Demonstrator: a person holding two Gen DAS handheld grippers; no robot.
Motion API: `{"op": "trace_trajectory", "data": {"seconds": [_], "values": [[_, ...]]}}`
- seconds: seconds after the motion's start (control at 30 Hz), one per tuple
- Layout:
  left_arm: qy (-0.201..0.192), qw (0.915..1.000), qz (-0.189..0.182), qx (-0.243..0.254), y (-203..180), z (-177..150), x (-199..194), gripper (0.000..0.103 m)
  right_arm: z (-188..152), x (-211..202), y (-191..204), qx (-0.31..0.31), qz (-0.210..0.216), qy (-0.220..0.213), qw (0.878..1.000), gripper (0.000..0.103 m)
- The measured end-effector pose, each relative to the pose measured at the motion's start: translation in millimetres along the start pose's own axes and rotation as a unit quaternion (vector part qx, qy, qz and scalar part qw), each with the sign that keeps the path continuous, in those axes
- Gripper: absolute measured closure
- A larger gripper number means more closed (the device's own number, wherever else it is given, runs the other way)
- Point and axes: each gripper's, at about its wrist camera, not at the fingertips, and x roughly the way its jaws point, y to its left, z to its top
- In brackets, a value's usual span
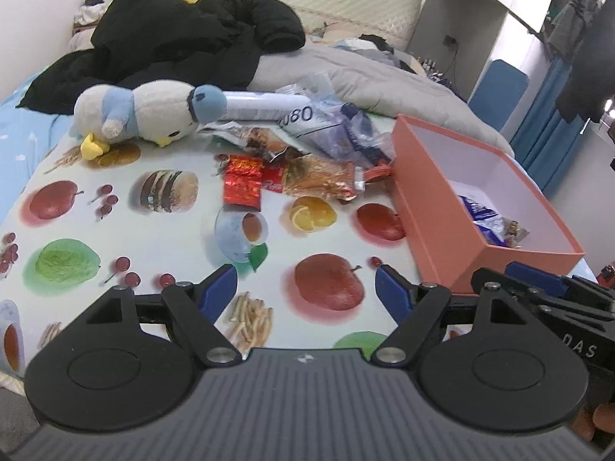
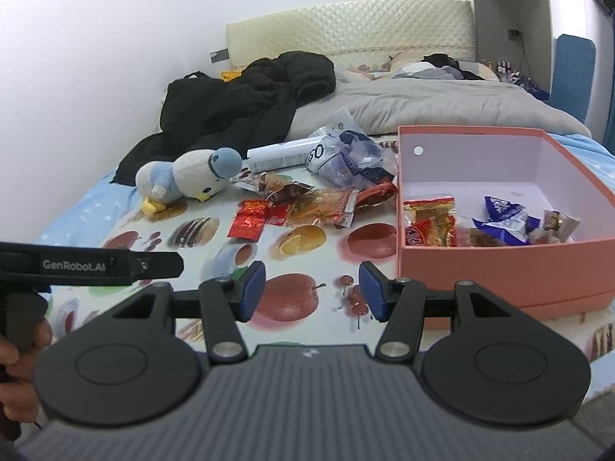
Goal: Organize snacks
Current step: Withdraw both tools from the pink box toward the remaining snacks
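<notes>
A pile of snack packets lies on the fruit-print cloth: a red foil packet (image 1: 243,184) (image 2: 248,223), an orange clear packet (image 1: 321,180) (image 2: 323,207) and a blue-white bag (image 1: 338,123) (image 2: 348,159). A pink box (image 1: 434,238) (image 2: 499,269) stands at the right and holds several snacks, among them a blue wrapper (image 2: 501,217) and a red-yellow packet (image 2: 430,219). My left gripper (image 1: 307,292) is open and empty, near the cloth's front edge. My right gripper (image 2: 312,288) is open and empty, left of the box's front corner.
A plush penguin (image 1: 150,113) (image 2: 188,182) lies left of the pile. A white tube (image 1: 257,105) (image 2: 280,157) lies behind it. A black coat (image 1: 173,42) and a grey quilt (image 1: 384,77) cover the bed behind. The other gripper's strap (image 2: 88,265) shows at left.
</notes>
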Motion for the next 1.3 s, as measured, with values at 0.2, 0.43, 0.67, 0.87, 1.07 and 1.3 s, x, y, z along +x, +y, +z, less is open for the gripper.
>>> {"op": "trace_trajectory", "data": {"seconds": [0.2,0.43,0.67,0.87,1.07,1.3], "values": [[0.021,0.9997,0.013,-0.009,16.3,3.2,42.4,0.021,-4.8,33.8,0.9,-0.007,0.007,0.012,1.0,0.047],[0.021,0.9988,0.026,-0.036,35.6,20.4,87.0,0.021,-3.3,77.6,3.0,-0.022,0.012,0.031,0.999,0.047],[0.025,0.9985,0.034,-0.034,58.0,40.5,136.5,0.021,3.4,126.7,0.2,-0.025,0.009,0.046,0.999,0.047],[0.028,0.998,0.027,-0.049,75.0,58.1,183.6,0.021,14.1,178.0,-4.9,-0.007,-0.002,0.046,0.999,0.048],[0.018,0.9988,0.026,-0.038,81.9,79.3,225.4,0.022,23.5,225.8,-18.2,0.034,-0.029,0.046,0.998,0.049],[0.023,0.9992,0.014,-0.03,88.2,91.5,257.6,0.033,29.8,259.8,-32.8,0.075,-0.04,0.052,0.995,0.05]]}}
